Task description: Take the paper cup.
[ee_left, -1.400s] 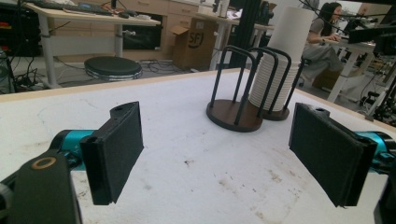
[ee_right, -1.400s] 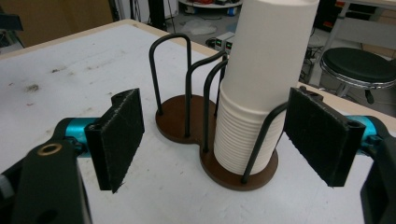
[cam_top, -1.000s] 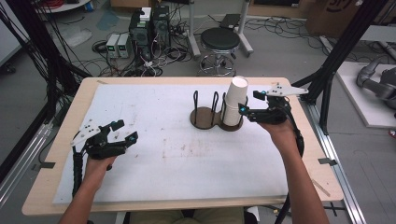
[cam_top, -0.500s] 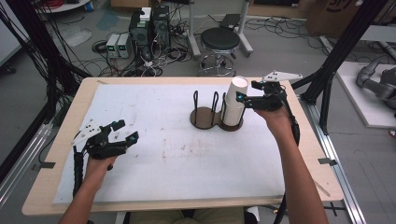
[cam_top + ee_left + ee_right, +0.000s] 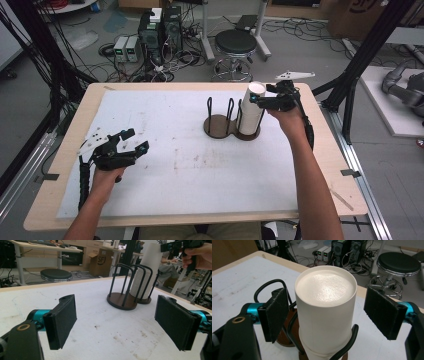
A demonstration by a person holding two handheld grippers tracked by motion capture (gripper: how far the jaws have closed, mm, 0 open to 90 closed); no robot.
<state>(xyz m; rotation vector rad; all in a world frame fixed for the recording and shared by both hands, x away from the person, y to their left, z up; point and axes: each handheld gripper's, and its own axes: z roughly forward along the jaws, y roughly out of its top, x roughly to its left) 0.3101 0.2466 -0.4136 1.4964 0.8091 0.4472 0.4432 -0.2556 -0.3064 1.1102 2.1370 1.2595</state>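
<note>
Here, cup stack (image 5: pixel 251 111) upright — base upward.

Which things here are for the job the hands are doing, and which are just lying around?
For the job:
- stack of white paper cups
- black wire cup holder with two bays, cups in one
- right gripper, jaws open either side of the top cup
- left gripper, open, waiting over the table

Just lying around:
- black stool
- computer boxes and cables on the floor
</note>
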